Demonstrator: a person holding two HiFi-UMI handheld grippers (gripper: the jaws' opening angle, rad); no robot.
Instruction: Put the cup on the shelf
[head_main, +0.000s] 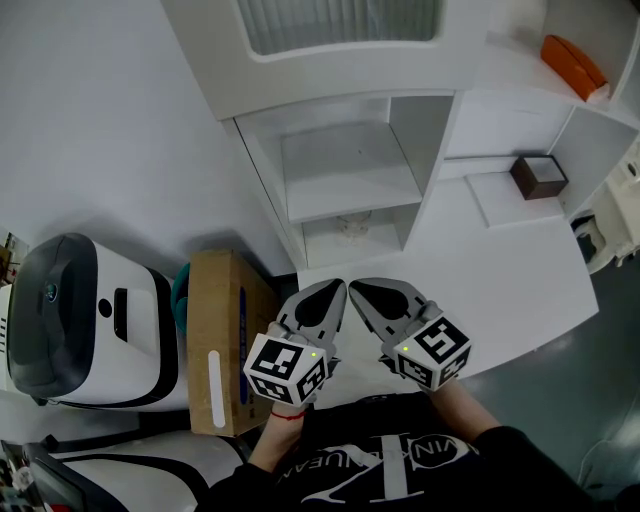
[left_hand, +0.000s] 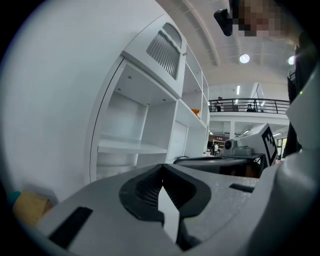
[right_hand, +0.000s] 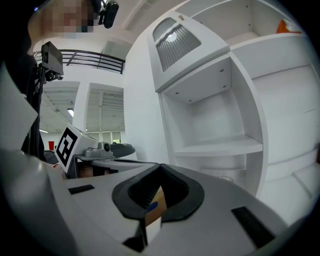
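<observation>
- Standing at the far left, on the floor: a white machine (head_main: 75, 320) with a dark grey rounded front.
- Cardboard box (head_main: 225, 345), brown, upright, just right of the machine, with a white strip down its near face.
- Left gripper (head_main: 337, 288), held low in front of the person. Its tip points toward the shelf unit, and its marker cube faces the head camera. The left gripper view shows its jaws together at the tips, with nothing between them.
- Shelf unit (head_main: 345, 170), white and open-fronted, with an empty middle board and a slatted panel above.
- Cup (head_main: 352, 228), clear glass, upright in the compartment under the middle board, well apart from both grippers.
- Right gripper (head_main: 359, 287), just beside the left one, the two tips nearly touching. The right gripper view shows its jaws closed, gripping nothing; the cardboard box shows through the small gap behind the tips.
- White counter (head_main: 500, 285), running right from the shelf unit.
- Small dark brown box (head_main: 540, 177), on a raised ledge at the right.
- Orange object (head_main: 573, 64), on a high shelf at the far right.
</observation>
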